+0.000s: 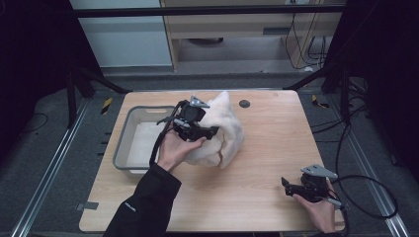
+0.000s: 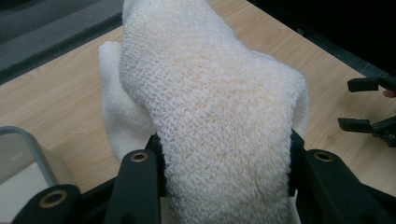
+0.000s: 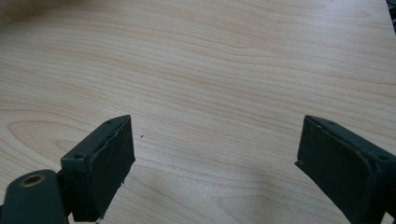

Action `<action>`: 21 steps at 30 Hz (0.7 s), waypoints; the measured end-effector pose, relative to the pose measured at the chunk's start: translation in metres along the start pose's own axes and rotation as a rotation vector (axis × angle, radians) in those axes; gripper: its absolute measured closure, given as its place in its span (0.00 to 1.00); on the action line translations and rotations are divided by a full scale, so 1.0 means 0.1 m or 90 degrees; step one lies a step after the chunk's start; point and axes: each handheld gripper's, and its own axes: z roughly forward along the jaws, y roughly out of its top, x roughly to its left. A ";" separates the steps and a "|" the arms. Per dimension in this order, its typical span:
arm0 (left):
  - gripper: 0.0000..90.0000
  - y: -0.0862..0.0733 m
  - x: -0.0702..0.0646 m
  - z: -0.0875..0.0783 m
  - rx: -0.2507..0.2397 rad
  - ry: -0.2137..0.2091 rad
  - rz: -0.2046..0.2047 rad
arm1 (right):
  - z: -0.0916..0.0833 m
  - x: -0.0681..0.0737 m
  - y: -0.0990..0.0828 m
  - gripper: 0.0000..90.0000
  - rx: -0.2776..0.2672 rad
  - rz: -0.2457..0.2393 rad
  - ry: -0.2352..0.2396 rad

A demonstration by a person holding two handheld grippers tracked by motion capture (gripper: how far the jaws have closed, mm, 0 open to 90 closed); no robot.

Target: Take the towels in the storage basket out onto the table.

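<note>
A cream knitted cloth (image 1: pixel 226 129) stands bunched up on the wooden table (image 1: pixel 267 143), just right of a grey tray (image 1: pixel 122 140). My left gripper (image 1: pixel 211 132) is shut on the cloth at its left side. In the left gripper view the cloth (image 2: pixel 219 107) bulges between the two black jaws of the left gripper (image 2: pixel 224 156) and hangs over the table. My right gripper (image 1: pixel 285 186) rests low near the table's front right, held in a hand, jaws open. In the right gripper view the right gripper (image 3: pixel 215 156) has bare wood between its pads.
The grey tray has a pale lining (image 1: pixel 143 140), and its corner (image 2: pixel 28 149) lies beside my left jaw. A small dark round mark (image 1: pixel 244 103) sits near the table's far edge. Cables (image 1: pixel 365 197) trail off the right side. Dark frame bars flank the table.
</note>
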 end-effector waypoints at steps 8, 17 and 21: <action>0.61 -0.07 -0.04 0.25 0.010 -0.014 -0.008 | 0.01 0.00 0.00 0.12 0.000 -0.004 0.000; 0.61 -0.13 -0.11 0.48 0.017 -0.032 -0.015 | 0.00 0.00 -0.01 0.12 0.000 -0.008 0.002; 0.61 -0.18 -0.13 0.59 0.021 -0.039 -0.020 | 0.01 0.00 -0.01 0.12 0.003 -0.009 0.001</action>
